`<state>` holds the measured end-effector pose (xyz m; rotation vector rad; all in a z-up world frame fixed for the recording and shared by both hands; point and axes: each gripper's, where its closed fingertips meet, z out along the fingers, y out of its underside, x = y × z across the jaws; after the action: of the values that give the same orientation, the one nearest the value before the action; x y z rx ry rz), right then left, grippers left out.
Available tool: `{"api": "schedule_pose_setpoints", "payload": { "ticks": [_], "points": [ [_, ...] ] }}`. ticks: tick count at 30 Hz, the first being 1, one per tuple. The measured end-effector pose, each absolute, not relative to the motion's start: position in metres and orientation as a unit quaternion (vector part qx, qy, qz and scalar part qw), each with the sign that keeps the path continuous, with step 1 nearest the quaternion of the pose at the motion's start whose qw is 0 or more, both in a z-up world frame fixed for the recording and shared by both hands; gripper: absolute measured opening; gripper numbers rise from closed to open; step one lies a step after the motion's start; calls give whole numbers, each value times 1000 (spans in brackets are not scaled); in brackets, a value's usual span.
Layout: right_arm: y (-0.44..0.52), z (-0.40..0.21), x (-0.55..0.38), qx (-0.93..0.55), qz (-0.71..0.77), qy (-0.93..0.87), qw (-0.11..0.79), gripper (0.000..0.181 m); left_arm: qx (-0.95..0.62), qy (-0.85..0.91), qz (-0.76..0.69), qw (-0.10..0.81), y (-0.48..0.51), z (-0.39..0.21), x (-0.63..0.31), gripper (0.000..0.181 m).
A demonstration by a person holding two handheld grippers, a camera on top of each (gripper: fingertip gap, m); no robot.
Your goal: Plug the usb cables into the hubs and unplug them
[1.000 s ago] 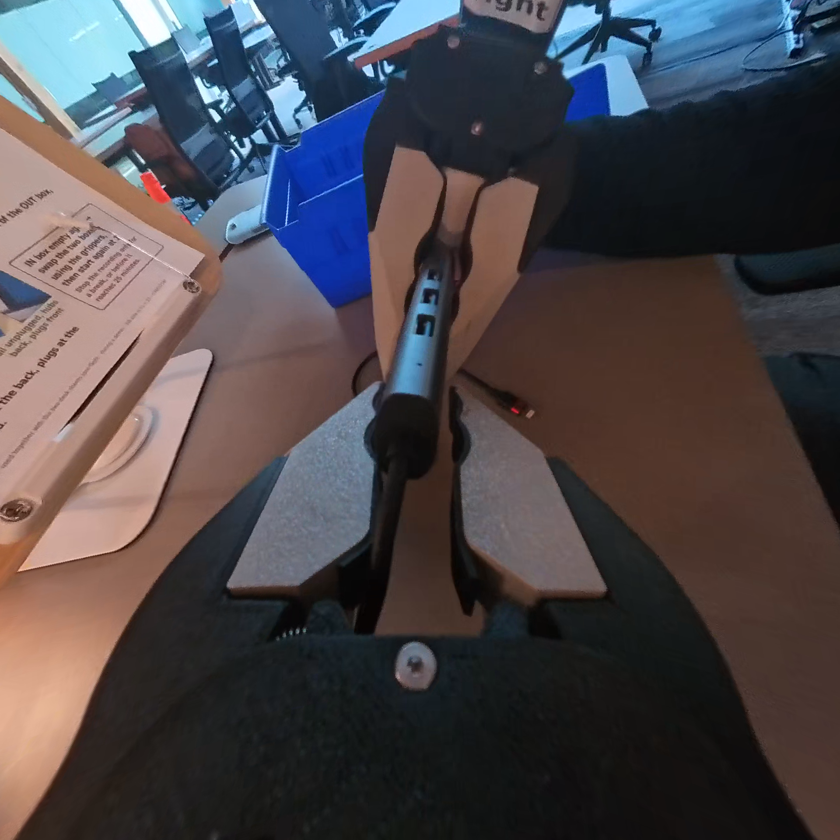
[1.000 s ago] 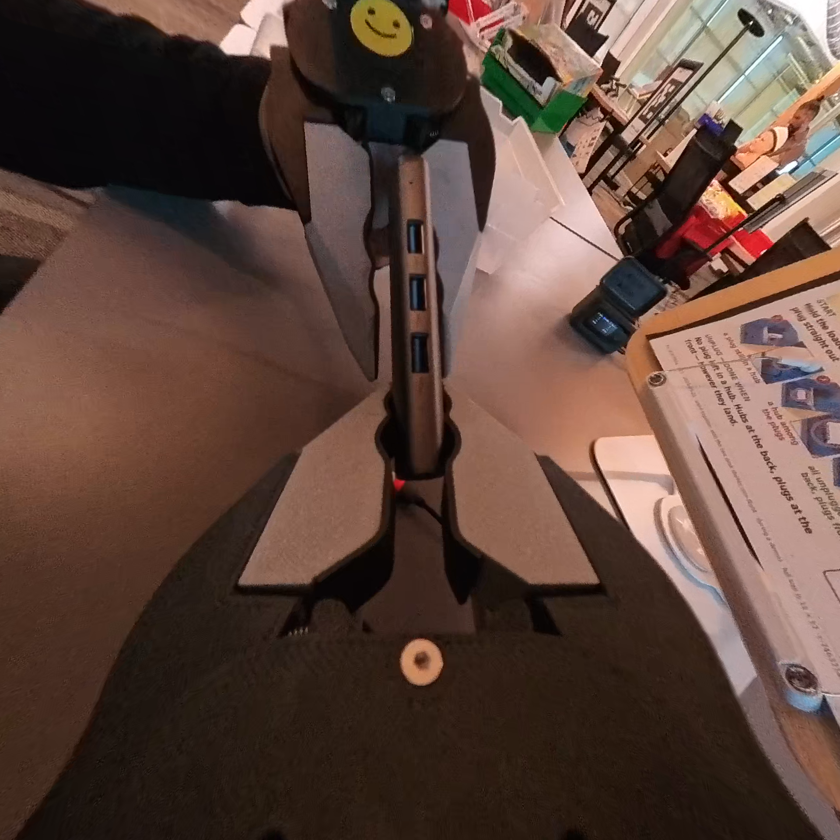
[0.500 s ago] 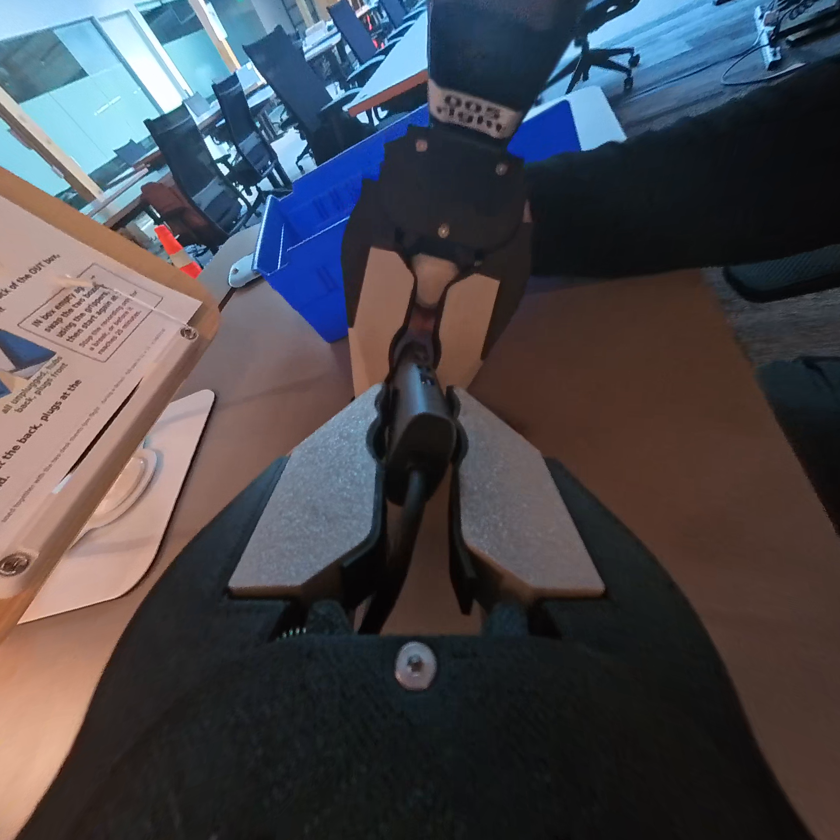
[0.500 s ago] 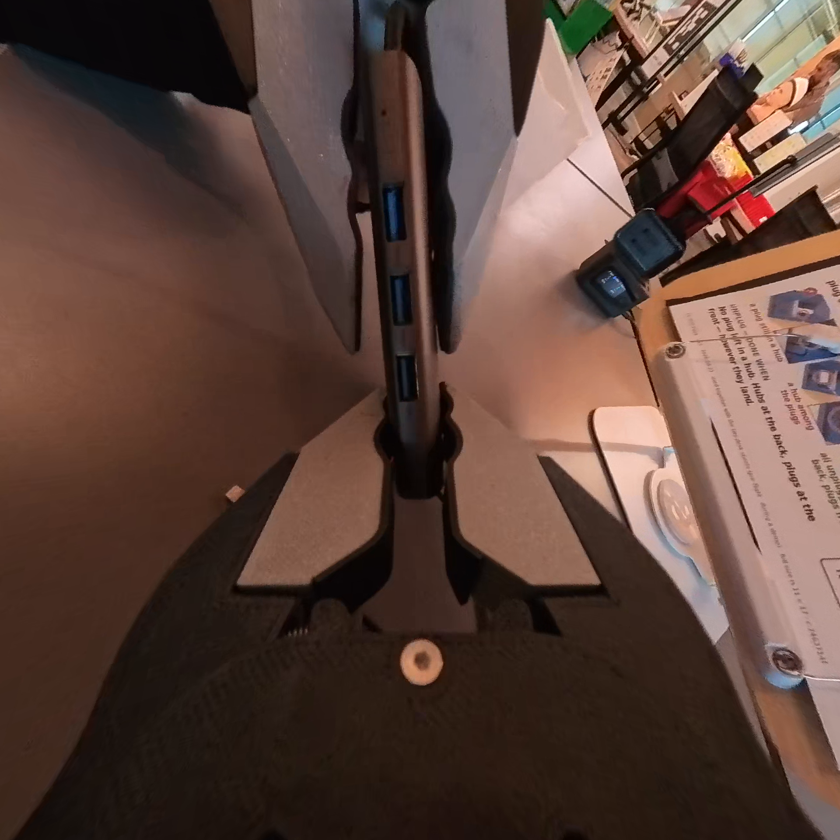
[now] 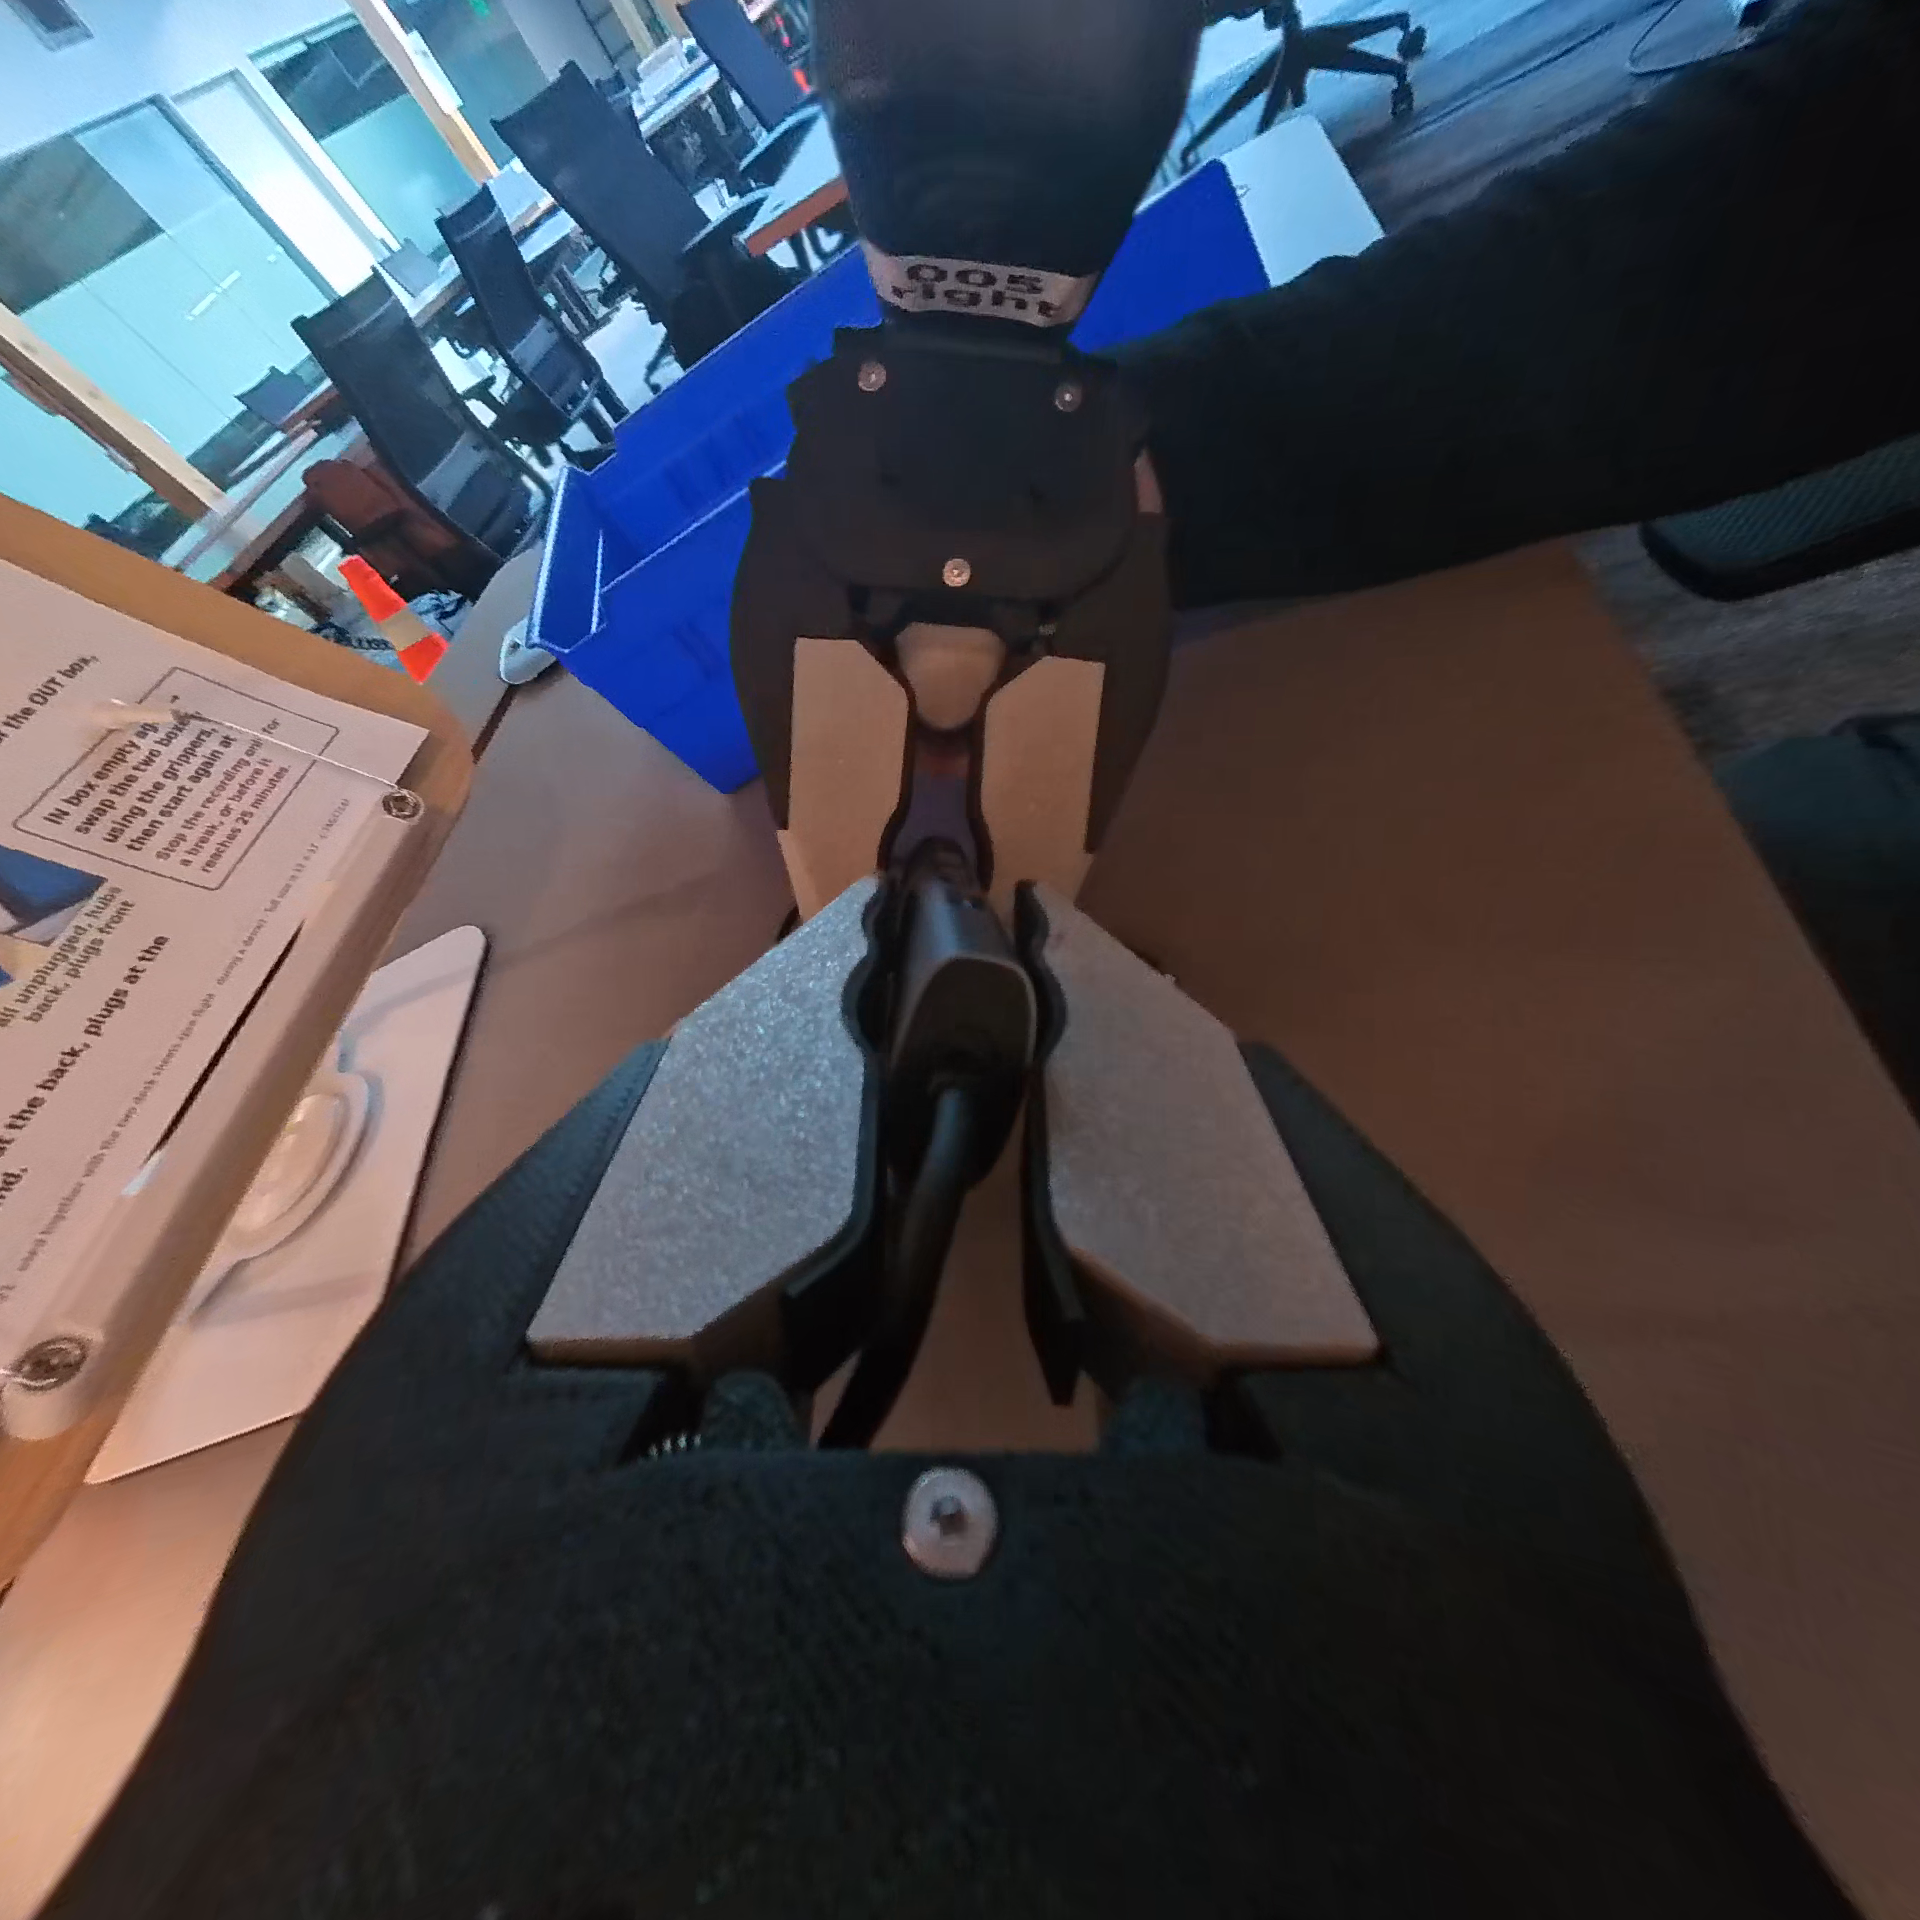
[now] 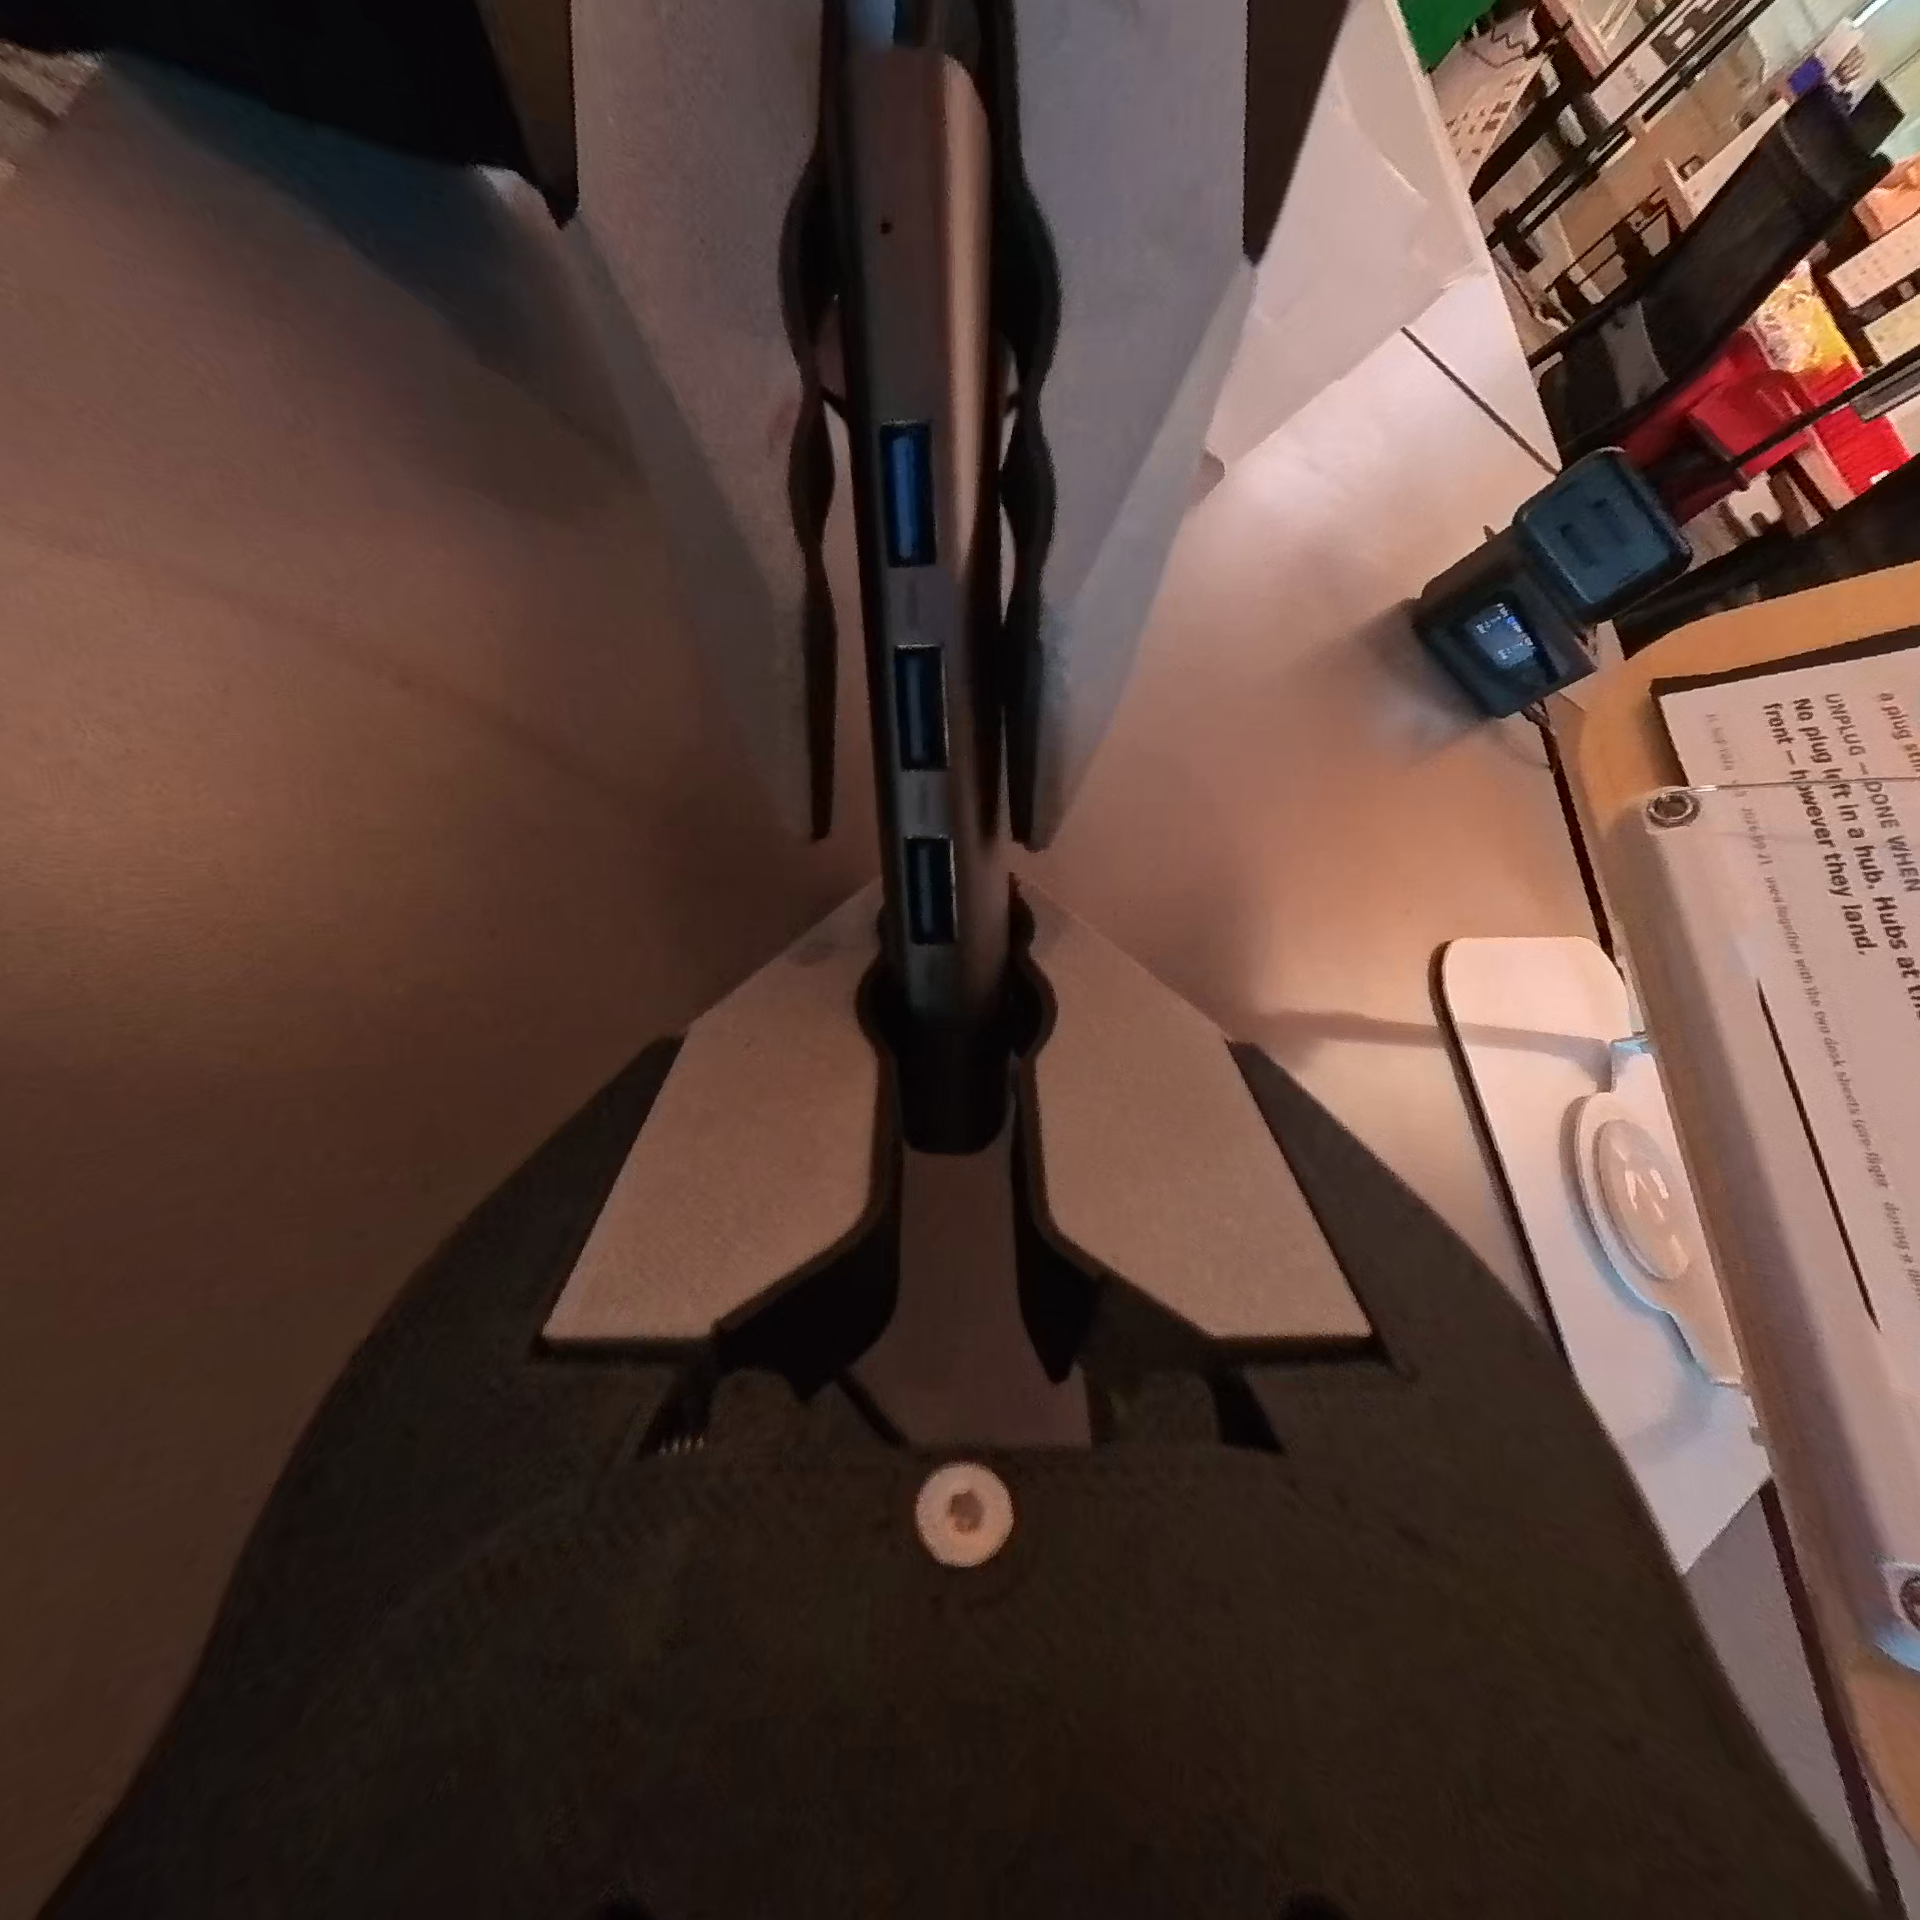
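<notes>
A slim grey usb hub (image 5: 971, 997) with three blue ports (image 6: 914, 582) is held in the air between my two grippers, which face each other tip to tip. My left gripper (image 5: 956, 914) is shut on the hub's cable end. The hub's black cable (image 5: 914, 1247) trails back between its fingers. My right gripper (image 6: 951, 935) is shut on the hub's other end, just below the lowest port. In the left wrist view the right gripper (image 5: 940, 831) stands directly opposite. In the right wrist view the left gripper (image 6: 923, 821) reaches down along both sides of the hub. No loose plug is in view.
A brown table (image 5: 1455, 935) lies below. A blue bin (image 5: 665, 582) stands behind the right gripper. A wooden board with an instruction sheet (image 5: 156, 935) on a white base (image 5: 395, 1039) stands beside it (image 6: 1766, 935). A small black device (image 6: 1538, 582) sits near the board. A dark sleeve (image 5: 1507, 395) comes in from the right. My hands' fingertips stand some 6 cm from each other.
The two grippers have moved closer together, and the hub now sits deeper between the left gripper's fingers. The cable with the red-lit plug on the table has gone out of sight.
</notes>
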<state>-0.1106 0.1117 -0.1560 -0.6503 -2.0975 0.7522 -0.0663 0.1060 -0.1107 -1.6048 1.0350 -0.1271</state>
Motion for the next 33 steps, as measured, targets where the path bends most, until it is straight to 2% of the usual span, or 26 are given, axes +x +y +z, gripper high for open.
{"api": "schedule_pose_setpoints", "payload": {
  "ticks": [14, 18, 26, 29, 33],
  "points": [
    [125, -128, -115, -281, 312, -792, 444, 17, -662, 422, -14, 619, 111, -93, -77, 18],
    [129, -136, -116, -281, 285, -801, 445, 16, -690, 423, -2, 588, 117, -110, -83, 19],
    [129, -137, -114, -281, 292, -802, 438, 16, -690, 426, -15, 586, 116, -111, -76, 28],
    [127, -136, -115, -279, 295, -801, 440, 17, -678, 431, 46, 594, 120, -107, -82, 18],
    [131, -138, -117, -288, 285, -801, 441, 18, -676, 441, 82, 585, 122, -110, -86, 18]
  ]
}}
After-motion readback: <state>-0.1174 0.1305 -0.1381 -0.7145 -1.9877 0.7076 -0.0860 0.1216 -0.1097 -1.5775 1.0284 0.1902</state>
